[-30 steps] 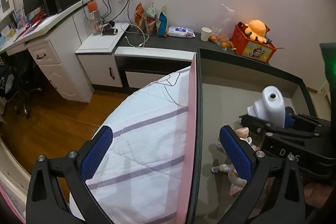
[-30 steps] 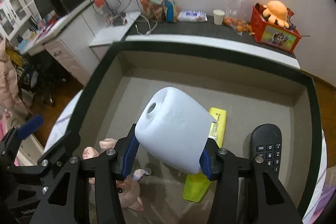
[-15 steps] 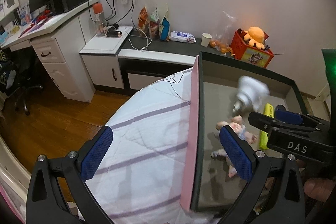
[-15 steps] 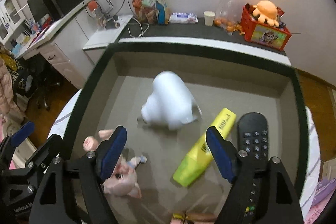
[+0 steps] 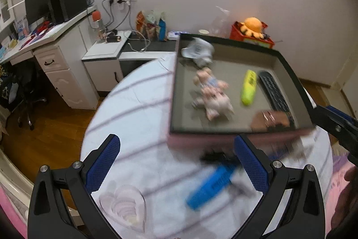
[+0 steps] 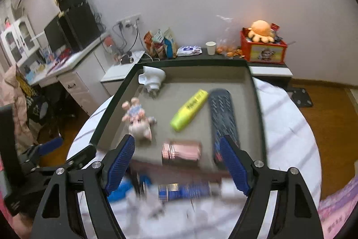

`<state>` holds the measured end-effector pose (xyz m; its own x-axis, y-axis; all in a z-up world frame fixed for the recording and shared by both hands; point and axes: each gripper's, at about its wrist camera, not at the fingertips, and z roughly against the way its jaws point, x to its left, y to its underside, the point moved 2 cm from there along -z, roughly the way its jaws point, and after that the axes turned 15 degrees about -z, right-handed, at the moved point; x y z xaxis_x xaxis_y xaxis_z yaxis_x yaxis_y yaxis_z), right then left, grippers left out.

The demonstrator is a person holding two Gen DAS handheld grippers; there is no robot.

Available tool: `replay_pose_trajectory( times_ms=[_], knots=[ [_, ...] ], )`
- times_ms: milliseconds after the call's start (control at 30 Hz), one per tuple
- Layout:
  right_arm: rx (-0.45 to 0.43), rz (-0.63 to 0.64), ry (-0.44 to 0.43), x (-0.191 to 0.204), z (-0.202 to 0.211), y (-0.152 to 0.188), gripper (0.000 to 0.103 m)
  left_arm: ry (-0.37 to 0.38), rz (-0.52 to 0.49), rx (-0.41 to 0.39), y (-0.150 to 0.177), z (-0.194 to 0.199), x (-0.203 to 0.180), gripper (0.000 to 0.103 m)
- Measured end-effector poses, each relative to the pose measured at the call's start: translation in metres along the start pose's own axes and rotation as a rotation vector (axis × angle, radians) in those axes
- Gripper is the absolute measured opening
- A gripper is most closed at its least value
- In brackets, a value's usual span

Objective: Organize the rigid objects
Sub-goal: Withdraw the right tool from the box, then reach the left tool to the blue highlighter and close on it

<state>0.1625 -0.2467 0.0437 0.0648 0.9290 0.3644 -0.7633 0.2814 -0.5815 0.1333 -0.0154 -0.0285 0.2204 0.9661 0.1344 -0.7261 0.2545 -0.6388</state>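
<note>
A dark-rimmed tray (image 6: 257,109) with a grey floor lies on the bed. In it lie a white jug (image 6: 152,79) on its side at the far left corner, a pig toy (image 6: 137,120), a yellow highlighter (image 6: 190,109), a black remote (image 6: 223,118) and a pink case (image 6: 181,150). The same tray (image 5: 290,75) with the jug (image 5: 199,51) and pig toy (image 5: 212,93) shows in the left wrist view. In front of the tray lie a blurred blue object (image 5: 210,185) and a blue-and-white tube (image 6: 185,190). My left gripper (image 5: 176,165) and right gripper (image 6: 176,168) are both open and empty, near the tray's front edge.
The bed has a white striped sheet (image 5: 134,109). Behind it stand a white desk (image 5: 62,53) with a monitor, a dark low shelf (image 6: 223,55) with snack bags, a paper cup (image 6: 211,47) and a red box with an orange plush (image 6: 263,46). Wooden floor lies on the left.
My right gripper let go of the white jug, which now lies at the tray's far left corner. Both grippers have pulled back toward the tray's front edge, bringing items on the sheet into view.
</note>
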Motion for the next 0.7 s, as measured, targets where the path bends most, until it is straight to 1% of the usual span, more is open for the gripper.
replay_pose_trajectory(
  times_ms=[167,300,467,633,700],
  knots=[
    [-0.038,-0.055,0.016,-0.030,0.047,0.041,0.080,0.029,-0.041,-0.008,0.026,0.025,-0.026,0.103],
    [-0.040,-0.086,0.023,-0.046,0.064,0.063,0.080,0.051,-0.053,0.000,0.044,0.031,-0.042,0.103],
    [-0.019,-0.130,0.017,-0.065,0.071,0.082,0.080,0.108,-0.049,0.029,0.056,0.020,-0.057,0.103],
    [-0.017,-0.132,0.013,-0.069,0.074,0.086,0.080,0.110,-0.051,0.032,0.055,0.005,-0.056,0.103],
    [-0.015,-0.132,0.014,-0.069,0.072,0.086,0.080,0.098,-0.049,0.050,0.054,-0.004,-0.050,0.102]
  ],
)
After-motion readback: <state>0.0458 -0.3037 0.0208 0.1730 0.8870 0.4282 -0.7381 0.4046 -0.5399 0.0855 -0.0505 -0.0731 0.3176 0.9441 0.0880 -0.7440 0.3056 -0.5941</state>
